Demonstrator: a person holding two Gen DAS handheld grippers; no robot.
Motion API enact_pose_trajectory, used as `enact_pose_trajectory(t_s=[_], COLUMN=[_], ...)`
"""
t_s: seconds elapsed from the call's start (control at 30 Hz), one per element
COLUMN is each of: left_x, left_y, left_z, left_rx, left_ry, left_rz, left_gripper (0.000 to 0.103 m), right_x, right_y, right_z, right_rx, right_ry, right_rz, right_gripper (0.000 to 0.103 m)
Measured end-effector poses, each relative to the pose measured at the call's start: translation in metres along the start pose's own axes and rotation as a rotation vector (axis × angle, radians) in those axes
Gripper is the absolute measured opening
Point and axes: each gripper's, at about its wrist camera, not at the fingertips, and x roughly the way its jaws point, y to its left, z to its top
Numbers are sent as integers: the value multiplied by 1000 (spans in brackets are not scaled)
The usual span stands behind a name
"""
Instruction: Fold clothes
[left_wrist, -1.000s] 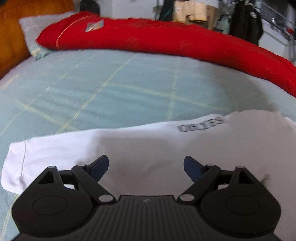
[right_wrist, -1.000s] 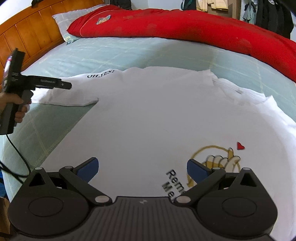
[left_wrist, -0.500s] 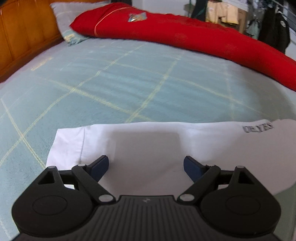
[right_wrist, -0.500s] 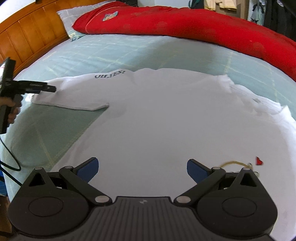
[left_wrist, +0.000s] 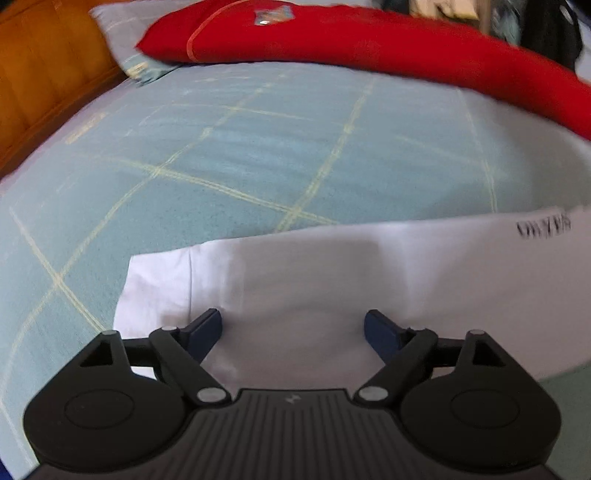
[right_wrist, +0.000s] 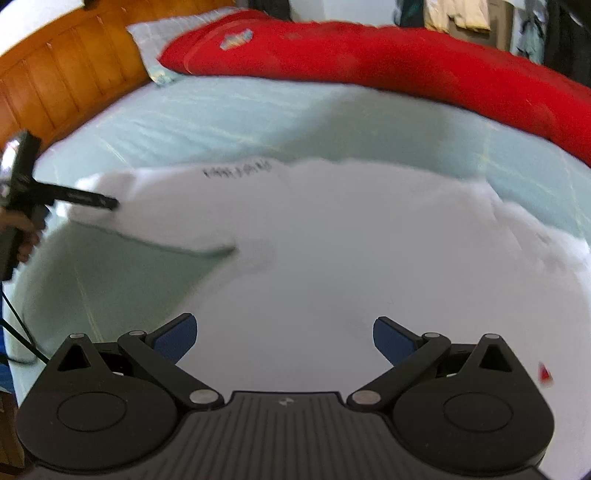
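A white T-shirt lies spread flat on the bed, with black lettering on its left sleeve and a small red heart print at the lower right. In the left wrist view its sleeve lies right in front of my open left gripper, whose blue pads straddle the sleeve near its cuff end. My right gripper is open and empty, over the shirt's body. The left gripper also shows in the right wrist view, at the sleeve's end.
The bed has a pale green sheet with yellow grid lines. A long red quilt lies along the far side, over a pillow. A wooden headboard stands at the left. Clothes hang at the back right.
Both views have shifted left. The left gripper has moved along the sleeve toward its cuff. The right gripper has moved left across the shirt; the cartoon print has left its view.
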Motion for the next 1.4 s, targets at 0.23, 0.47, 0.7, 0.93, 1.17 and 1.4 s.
enact_pose_trajectory(t_s=[0.23,0.47,0.7,0.93,1.17,1.4], left_x=[-18,-21,-1,26,35,2], left_y=[-19,-70,-158,-216,-217,-187], left_z=[17,48,56,43,68,62], left_rx=[37,70,92,174,162,228], left_ry=[-53,-67,1,59,6,-15], left_rz=[-47,-296,-650,-742,-680,-611], left_gripper=[84,84,84,84,83,84], right_x=[42,62,49,39,38,28], right_y=[30,42,9,-12,-22,-23], right_z=[32,40,55,44,30,31], right_rx=[-22,6,24,71,115,103], right_ry=[-64,1,-57,-42,-13,-35], right_rz=[122,197,21,-104,-162,-221], right_gripper=[103,103,103,103,103,103])
